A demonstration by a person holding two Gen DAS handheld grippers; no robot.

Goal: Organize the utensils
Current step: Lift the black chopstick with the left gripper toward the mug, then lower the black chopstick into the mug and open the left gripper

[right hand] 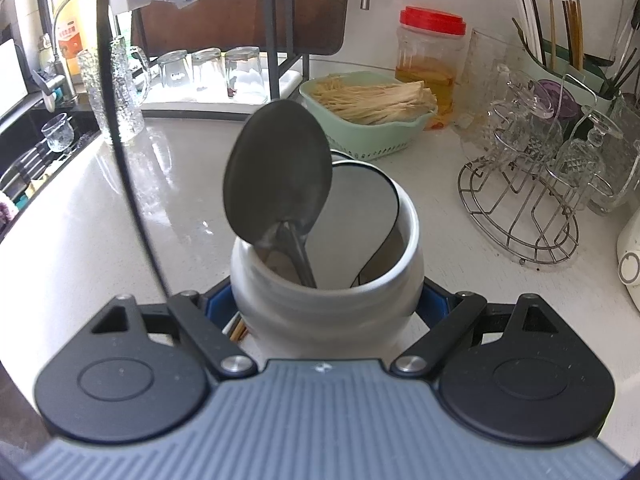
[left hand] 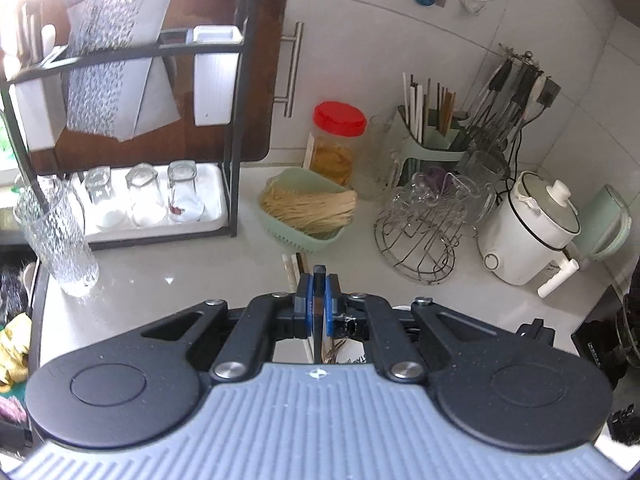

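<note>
Only rightward: ladle in crock.

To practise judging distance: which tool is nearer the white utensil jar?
Right. The right tool is clamped around the white utensil jar. The left tool grips a thin dark utensil handle; the jar is not visible in its view.

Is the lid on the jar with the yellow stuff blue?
No, the jar behind the green basket has a red lid.
</note>
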